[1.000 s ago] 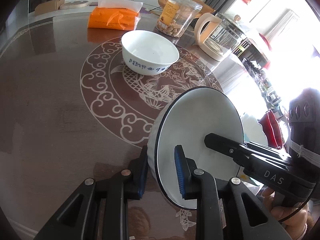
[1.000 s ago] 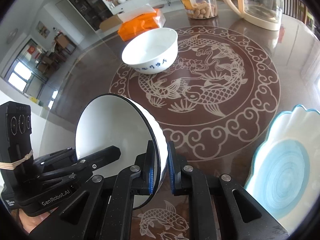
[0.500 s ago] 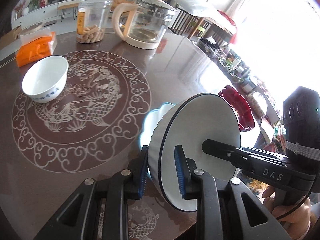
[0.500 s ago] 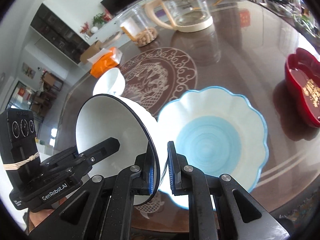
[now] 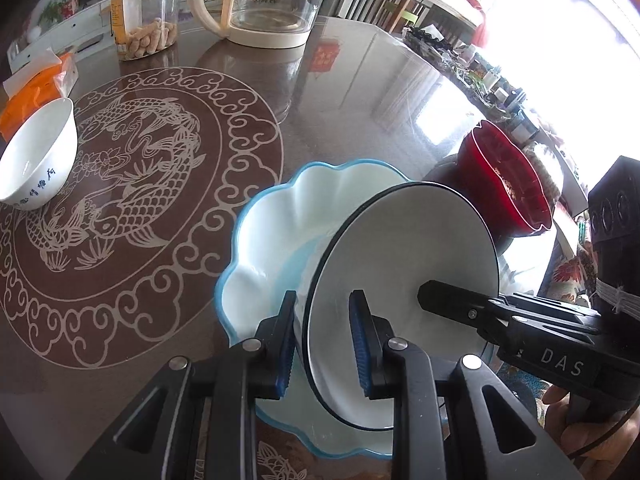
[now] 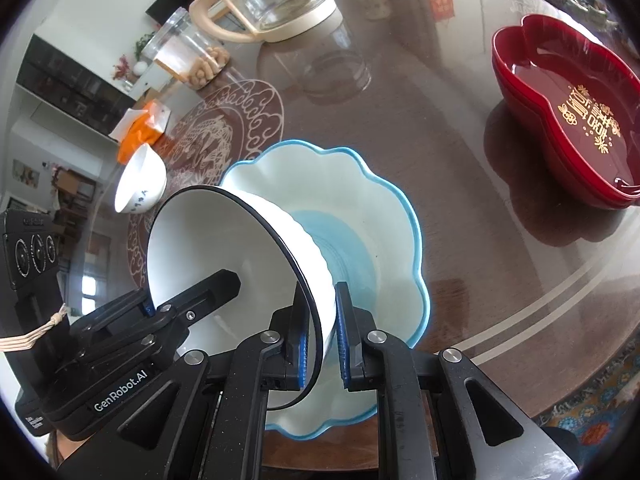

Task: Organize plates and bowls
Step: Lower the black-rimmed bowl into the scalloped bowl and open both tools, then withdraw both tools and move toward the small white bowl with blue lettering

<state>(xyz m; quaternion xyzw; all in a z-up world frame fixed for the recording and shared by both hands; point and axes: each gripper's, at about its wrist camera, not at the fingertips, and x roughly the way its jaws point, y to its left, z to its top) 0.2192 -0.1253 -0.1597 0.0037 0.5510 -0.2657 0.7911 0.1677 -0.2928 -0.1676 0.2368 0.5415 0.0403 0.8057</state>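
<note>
1. Fingers of both the left gripper (image 5: 324, 340) and right gripper (image 6: 322, 338) clenched the black-rimmed bowl (image 5: 404, 276), tilted over the blue scalloped plate (image 6: 372, 216).
2. Nesting looked nearly finished; the small white bowl (image 5: 36, 156) remained apart on the worktop (image 5: 352, 104).

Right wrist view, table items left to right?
Small white bowl → black-rimmed white bowl held in both grippers → blue-rimmed scalloped plate → red tray.
</note>
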